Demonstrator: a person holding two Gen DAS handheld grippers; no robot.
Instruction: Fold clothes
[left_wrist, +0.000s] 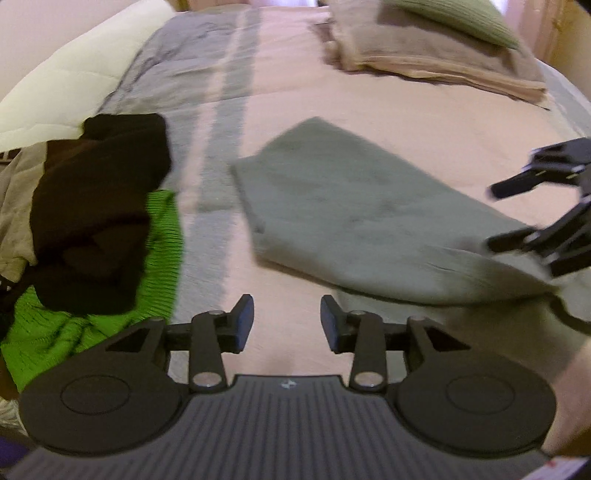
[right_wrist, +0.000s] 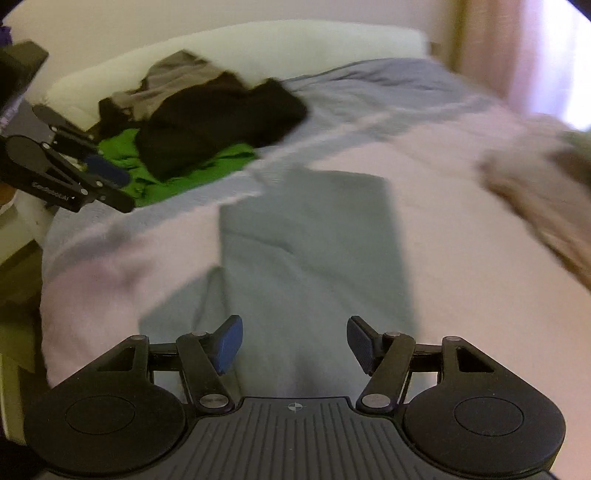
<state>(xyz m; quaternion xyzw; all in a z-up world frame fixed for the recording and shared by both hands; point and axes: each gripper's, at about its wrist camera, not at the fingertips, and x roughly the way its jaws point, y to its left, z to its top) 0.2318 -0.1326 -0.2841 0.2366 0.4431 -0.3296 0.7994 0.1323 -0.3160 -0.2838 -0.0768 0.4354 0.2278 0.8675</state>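
Note:
A grey-green garment (left_wrist: 362, 218) (right_wrist: 310, 243) lies folded into a long rectangle on the pink bedspread (left_wrist: 295, 92). My left gripper (left_wrist: 287, 323) is open above the bed, short of the garment's near left corner, with nothing between its fingers. My right gripper (right_wrist: 293, 345) is open too and hovers over the garment's near end. In the left wrist view the right gripper (left_wrist: 496, 216) shows at the right edge beside the garment. In the right wrist view the left gripper (right_wrist: 118, 188) shows at the far left.
A pile of unfolded clothes lies at the bed's left side: a black garment (left_wrist: 99, 206) (right_wrist: 218, 122) on a bright green one (left_wrist: 74, 325) (right_wrist: 184, 162), with a beige one (right_wrist: 173, 77) behind. A folded tan stack (left_wrist: 436, 62) with a green piece sits at the back right. A white duvet (left_wrist: 62, 85) borders the bed.

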